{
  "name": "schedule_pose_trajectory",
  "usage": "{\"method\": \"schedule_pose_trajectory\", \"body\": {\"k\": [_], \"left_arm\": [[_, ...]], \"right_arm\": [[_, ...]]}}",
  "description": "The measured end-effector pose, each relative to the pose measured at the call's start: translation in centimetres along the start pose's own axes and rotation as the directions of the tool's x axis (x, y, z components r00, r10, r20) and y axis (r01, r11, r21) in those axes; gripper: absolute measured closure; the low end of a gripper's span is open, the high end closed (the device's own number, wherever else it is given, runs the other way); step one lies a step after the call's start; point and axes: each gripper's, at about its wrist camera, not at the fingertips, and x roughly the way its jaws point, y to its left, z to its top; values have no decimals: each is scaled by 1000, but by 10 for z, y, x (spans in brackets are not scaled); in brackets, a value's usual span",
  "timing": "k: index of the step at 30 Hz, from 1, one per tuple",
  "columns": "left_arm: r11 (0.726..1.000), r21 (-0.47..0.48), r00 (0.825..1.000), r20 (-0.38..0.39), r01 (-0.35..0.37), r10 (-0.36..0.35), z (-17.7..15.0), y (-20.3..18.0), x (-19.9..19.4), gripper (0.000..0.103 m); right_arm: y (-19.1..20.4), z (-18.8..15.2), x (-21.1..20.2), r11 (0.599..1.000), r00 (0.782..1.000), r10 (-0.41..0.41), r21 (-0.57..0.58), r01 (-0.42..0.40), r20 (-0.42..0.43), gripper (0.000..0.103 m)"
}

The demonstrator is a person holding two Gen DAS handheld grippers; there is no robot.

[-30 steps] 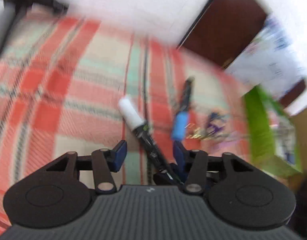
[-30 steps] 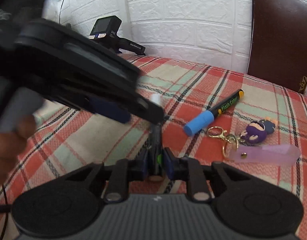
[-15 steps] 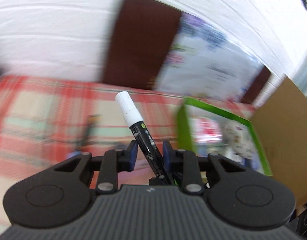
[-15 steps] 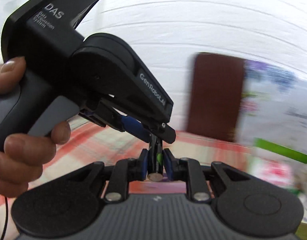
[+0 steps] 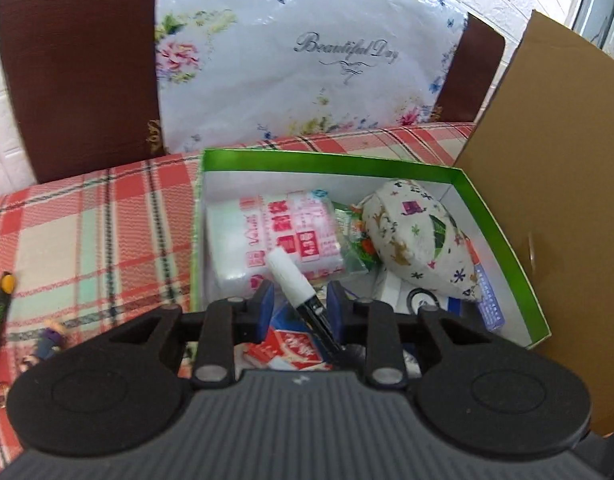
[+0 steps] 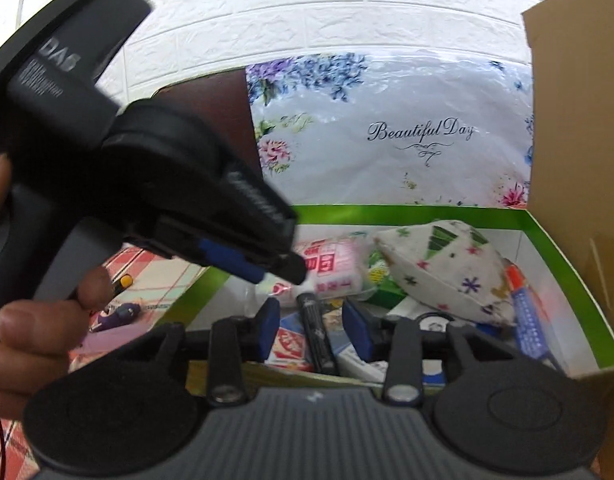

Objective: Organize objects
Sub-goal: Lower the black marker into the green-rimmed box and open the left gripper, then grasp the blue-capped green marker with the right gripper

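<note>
Okay, your left gripper [image 5: 299, 300] alone pinches the marker [image 5: 291, 280] at lower centre, over the box [image 5: 327, 158]. Your right gripper [image 6: 311, 316] has just been opening, its pads off the marker between them. That slanted one-sided hold could slip, dropping it short.

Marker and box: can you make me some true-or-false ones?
1. The marker has a white cap. True.
2. The box is empty. False: it holds a pouch and packets.
3. The right gripper squeezes the marker. False: its jaws have just been opening and the marker sits between them untouched; the left gripper holds it.
4. The marker is over the box. True.
</note>
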Motion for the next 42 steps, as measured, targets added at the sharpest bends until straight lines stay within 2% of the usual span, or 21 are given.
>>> {"method": "schedule_pose_trajectory", "body": {"k": [4,9,13,17,22,26,30,36,42], "left_arm": [[999,-17,999,34,-40,41,-5,10,-23,71],[986,-22,985,55,-164,165,-30,34,-58,69],[953,-46,952,48,-300,302,-59,64,-82,68],[911,-84,911,51,-404,409,-86,100,-104,68],[867,-171,878,27,-467,478,-110,150,-127,68],[835,-229,855,20,-501,518,-123,182,-142,68],[816,-268,844,16,-513,536,-136,209,-150,68],[801,-301,838,12,-518,546,-147,239,-149,68],[793,-358,848,7,-493,530,-152,266,-149,68]], "right_arm": [[1,5,-5,1000,1000,9,30,-9,14,67],[12,4,-28,1000,998,19,18,-20,51,67],[33,4,-41,997,996,73,-20,-72,57,67],[71,-3,-40,985,988,156,-75,-155,6,67],[124,-14,-33,960,964,246,-113,-256,-98,67],[160,-19,-24,943,949,277,-144,-299,-153,67],[183,-25,-17,939,938,281,-142,-312,-201,66],[213,-28,-3,933,933,261,-182,-309,-247,66],[233,-18,32,942,940,239,-175,-285,-245,63]]}}
